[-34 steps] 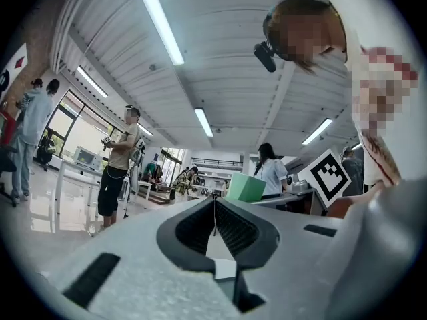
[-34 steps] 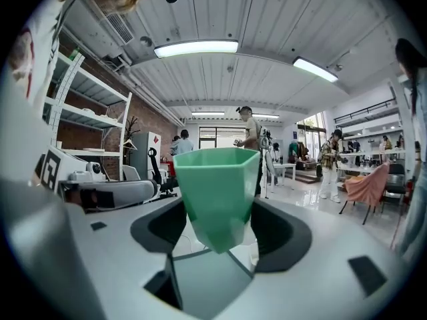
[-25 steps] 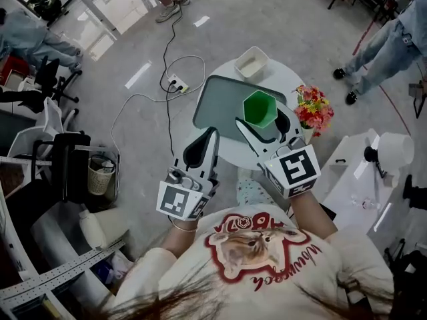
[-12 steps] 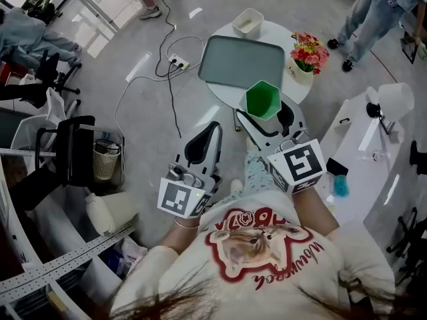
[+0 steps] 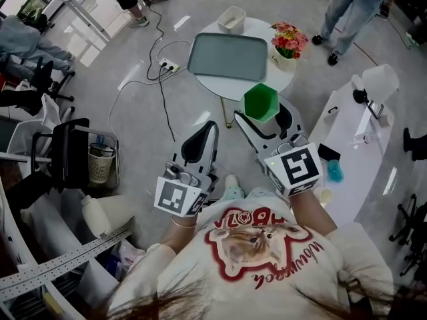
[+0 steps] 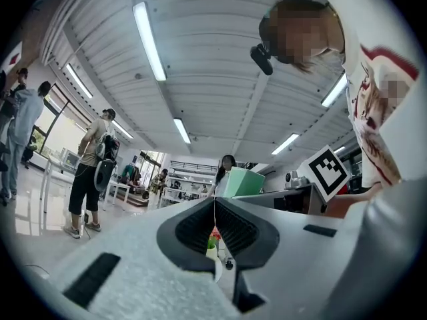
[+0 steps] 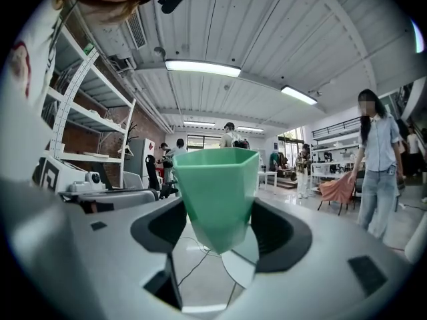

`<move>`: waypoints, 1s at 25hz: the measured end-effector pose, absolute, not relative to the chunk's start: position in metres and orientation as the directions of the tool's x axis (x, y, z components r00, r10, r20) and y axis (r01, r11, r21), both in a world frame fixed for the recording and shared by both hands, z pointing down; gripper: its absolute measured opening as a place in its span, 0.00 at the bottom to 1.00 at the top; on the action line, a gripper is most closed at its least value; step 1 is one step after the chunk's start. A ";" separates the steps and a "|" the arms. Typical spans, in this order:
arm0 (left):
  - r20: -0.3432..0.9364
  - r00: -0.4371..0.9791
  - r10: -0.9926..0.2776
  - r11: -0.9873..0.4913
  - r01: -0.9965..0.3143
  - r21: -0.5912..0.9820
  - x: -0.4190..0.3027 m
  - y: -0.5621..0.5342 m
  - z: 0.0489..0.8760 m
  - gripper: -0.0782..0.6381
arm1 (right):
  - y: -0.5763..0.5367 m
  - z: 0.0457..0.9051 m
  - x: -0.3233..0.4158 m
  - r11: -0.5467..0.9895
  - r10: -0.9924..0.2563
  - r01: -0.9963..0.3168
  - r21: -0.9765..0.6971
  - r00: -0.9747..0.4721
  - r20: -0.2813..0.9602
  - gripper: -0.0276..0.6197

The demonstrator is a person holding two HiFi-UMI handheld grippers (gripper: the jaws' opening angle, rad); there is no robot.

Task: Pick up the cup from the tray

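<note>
Well — cup [image 7: 215, 179] between jaws (right gripper [image 7: 217, 211]).

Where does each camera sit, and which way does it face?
Head view: on the head, steeply down at left gripper, right gripper, own shirt.
Left gripper view: on that gripper, along its shut jaws, into the room.
Right gripper view: along jaws shut on the green hexagonal plastic cup.
Shared: all views show that cup.
</note>
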State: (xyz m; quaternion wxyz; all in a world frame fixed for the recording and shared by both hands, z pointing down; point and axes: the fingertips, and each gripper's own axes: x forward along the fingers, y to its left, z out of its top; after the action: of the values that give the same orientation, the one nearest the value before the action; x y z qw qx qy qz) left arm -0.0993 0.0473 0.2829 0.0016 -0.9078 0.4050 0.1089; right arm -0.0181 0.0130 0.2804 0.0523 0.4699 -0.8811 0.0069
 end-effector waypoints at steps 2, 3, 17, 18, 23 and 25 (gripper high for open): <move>-0.204 0.650 -0.732 -0.674 -0.734 0.081 -0.093 0.058 0.280 0.13 | 0.024 0.279 -0.013 0.558 -0.828 -0.829 0.035 -0.553 0.096 0.51; -0.206 0.650 -0.731 -0.675 -0.734 0.081 -0.089 0.063 0.279 0.13 | 0.030 0.279 -0.010 0.561 -0.826 -0.827 0.035 -0.556 0.095 0.51; -0.208 0.626 -0.752 -0.653 -0.751 0.098 -0.039 0.159 0.272 0.13 | 0.126 0.272 0.032 0.593 -0.802 -0.804 0.030 -0.587 0.111 0.51; -0.205 0.630 -0.749 -0.656 -0.748 0.097 -0.038 0.162 0.272 0.13 | 0.130 0.272 0.034 0.588 -0.806 -0.808 0.026 -0.582 0.109 0.51; -0.194 0.659 -0.727 -0.682 -0.726 0.089 -0.040 0.173 0.267 0.13 | 0.140 0.265 0.032 0.566 -0.822 -0.824 0.025 -0.561 0.093 0.51; -0.196 0.670 -0.716 -0.692 -0.718 0.078 -0.044 0.173 0.264 0.13 | 0.142 0.262 0.029 0.545 -0.836 -0.838 0.019 -0.542 0.082 0.51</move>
State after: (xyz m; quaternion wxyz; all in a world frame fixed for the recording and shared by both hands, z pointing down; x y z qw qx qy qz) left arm -0.0444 0.1730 0.2636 0.0029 -0.9137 0.3924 0.1057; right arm 0.0293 0.1415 0.2623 0.0405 0.4769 -0.8779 0.0113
